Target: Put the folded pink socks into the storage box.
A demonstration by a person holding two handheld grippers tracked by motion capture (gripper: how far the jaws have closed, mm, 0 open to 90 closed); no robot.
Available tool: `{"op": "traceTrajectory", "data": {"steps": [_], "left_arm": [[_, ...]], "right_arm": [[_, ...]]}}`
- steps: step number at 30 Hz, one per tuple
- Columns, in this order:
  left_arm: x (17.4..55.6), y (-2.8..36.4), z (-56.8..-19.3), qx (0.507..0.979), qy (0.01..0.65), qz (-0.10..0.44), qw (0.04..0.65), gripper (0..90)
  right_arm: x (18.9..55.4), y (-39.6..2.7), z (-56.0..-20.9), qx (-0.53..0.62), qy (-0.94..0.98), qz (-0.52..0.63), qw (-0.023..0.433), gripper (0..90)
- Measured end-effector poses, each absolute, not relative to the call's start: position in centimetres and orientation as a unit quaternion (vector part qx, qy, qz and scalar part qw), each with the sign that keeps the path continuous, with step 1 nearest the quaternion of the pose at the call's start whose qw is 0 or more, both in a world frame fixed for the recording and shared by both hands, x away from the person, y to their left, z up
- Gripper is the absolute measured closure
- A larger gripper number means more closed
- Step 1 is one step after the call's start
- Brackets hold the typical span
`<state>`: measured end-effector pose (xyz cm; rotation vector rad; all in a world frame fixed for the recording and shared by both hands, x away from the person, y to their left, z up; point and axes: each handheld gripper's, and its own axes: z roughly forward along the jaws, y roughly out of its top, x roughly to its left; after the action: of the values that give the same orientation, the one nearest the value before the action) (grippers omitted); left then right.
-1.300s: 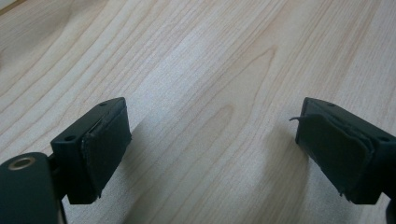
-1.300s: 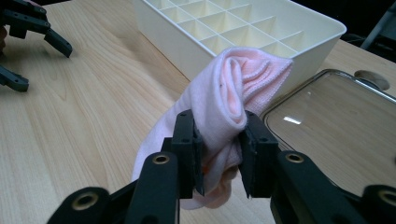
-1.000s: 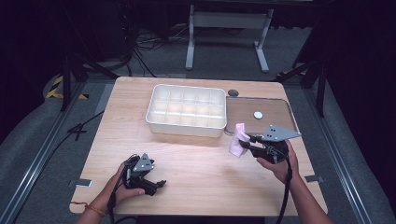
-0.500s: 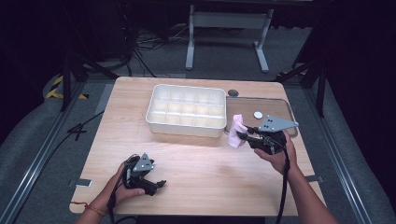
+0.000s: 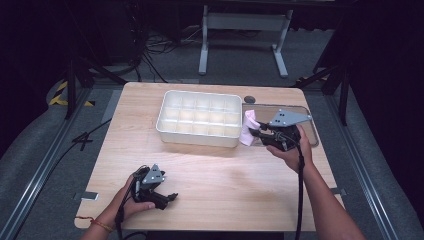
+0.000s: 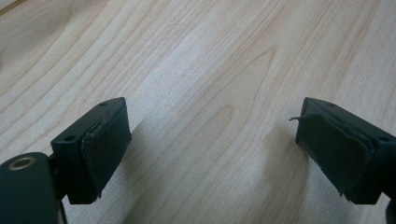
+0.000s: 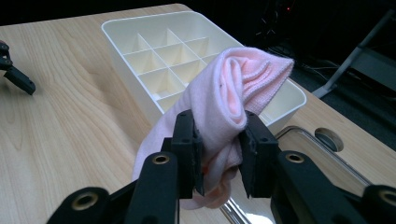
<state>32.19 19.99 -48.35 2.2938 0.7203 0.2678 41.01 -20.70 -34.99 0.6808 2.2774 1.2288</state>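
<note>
Behind pink cloth (image 7: 224, 116), tray (image 7: 289, 100) hidden.

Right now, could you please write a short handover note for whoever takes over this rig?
Right gripper: shut on the rolled pink cloth, held in the air beside the right end of the white compartment tray.
Left gripper: open and holding nothing, resting low over bare wood near the front of the table.
Things: the tray stands mid-table with every visible compartment unfilled; a clear flat lid lies to its right.
Done: the cloth is picked up.
Left: probably to set the cloth into one of the compartments and release it.
</note>
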Motion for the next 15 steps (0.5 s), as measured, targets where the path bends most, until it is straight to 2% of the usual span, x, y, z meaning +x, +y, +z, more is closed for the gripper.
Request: {"op": "traceTrajectory", "data": {"steps": [15], "left_arm": [[32.2, 20.0, -48.3, 0.887, 0.278, 0.104, 0.353, 10.2]], "right_arm": [[44.3, -18.8, -34.9, 0.243, 0.84, 0.426, 0.231, 70.8]]}}
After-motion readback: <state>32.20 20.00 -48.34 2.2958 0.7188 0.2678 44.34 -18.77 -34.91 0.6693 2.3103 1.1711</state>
